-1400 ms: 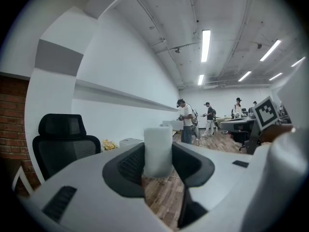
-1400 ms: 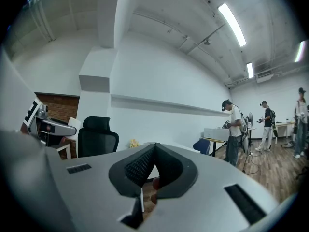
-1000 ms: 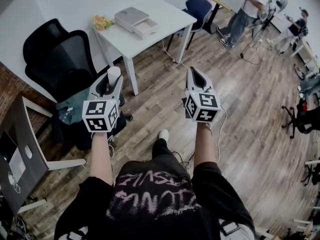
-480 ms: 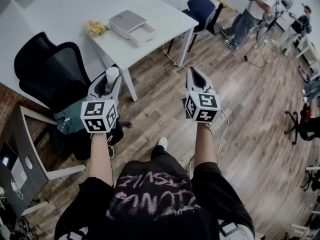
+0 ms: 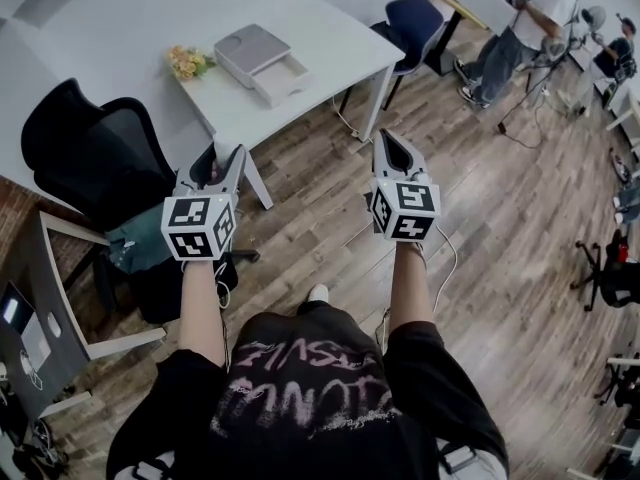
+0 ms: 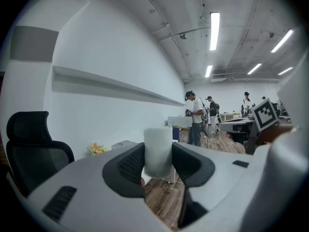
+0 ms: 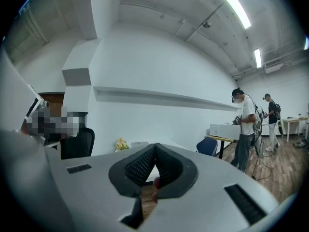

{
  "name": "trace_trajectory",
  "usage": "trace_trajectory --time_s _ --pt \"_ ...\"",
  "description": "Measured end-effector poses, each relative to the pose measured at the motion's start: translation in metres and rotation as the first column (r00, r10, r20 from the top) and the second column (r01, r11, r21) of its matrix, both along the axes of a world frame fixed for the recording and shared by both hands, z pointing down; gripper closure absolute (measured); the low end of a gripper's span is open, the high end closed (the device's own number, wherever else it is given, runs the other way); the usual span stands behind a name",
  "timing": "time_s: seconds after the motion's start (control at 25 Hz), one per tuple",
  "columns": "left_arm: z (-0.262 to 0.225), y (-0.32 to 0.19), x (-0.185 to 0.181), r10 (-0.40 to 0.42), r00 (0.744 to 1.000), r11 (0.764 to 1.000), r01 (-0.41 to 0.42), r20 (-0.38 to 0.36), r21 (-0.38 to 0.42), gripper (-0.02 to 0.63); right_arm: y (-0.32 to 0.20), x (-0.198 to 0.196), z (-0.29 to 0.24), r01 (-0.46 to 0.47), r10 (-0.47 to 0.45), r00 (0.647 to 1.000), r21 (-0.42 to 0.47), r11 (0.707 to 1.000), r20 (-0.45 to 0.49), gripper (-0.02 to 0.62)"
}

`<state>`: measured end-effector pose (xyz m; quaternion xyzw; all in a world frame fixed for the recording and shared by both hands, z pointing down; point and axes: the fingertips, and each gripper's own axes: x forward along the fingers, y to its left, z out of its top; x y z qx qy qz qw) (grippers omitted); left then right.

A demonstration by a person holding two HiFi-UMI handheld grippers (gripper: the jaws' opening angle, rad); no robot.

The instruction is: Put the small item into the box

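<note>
Grasp done, placing left: your left gripper (image 5: 222,163) clamps the small white item (image 6: 158,149) between its jaws, your right gripper (image 7: 154,151) has its jaws pressed together on nothing, and the box (image 5: 255,56) sits well apart on the far white table (image 5: 330,28).

A box (image 5: 262,53) is set on the table (image 5: 330,33), with flowers (image 5: 188,63) just beside it at the left edge. An office chair (image 5: 95,153) is placed left of the table, and a second chair (image 5: 415,16) is placed at its right corner. Before the near edge, the left gripper (image 5: 226,154) and the right gripper (image 5: 386,138) are held apart, side by side. A small item (image 6: 158,151) is lodged between the left gripper's jaws.
</note>
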<state>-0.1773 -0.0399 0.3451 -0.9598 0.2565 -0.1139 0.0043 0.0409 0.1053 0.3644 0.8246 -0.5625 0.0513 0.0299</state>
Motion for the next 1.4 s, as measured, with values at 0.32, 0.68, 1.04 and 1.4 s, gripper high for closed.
trace_trajectory --time_s 0.32,0.68,1.04,1.4 --pt "0.000 -0.007 0.029 -0.023 0.999 1.000 0.022 0.025 0.017 0.433 -0.018 0.032 0.002 0.031 -0.031 1.000 0.014 0.999 0.003 0.586" --pt "0.004 -0.028 0.049 -0.028 0.999 0.999 0.027 0.033 0.028 0.433 -0.042 0.052 0.006 0.049 -0.049 0.999 0.023 0.999 0.006 0.585" --pt "0.017 -0.075 0.083 -0.028 0.999 1.000 0.029 0.035 -0.004 0.433 -0.084 0.089 0.009 0.044 -0.045 0.999 0.024 0.999 0.019 0.585" --pt "0.028 -0.146 0.132 -0.024 0.999 0.999 0.025 0.036 -0.039 0.433 -0.151 0.136 0.012 0.048 -0.048 0.999 -0.005 0.999 0.020 0.584"
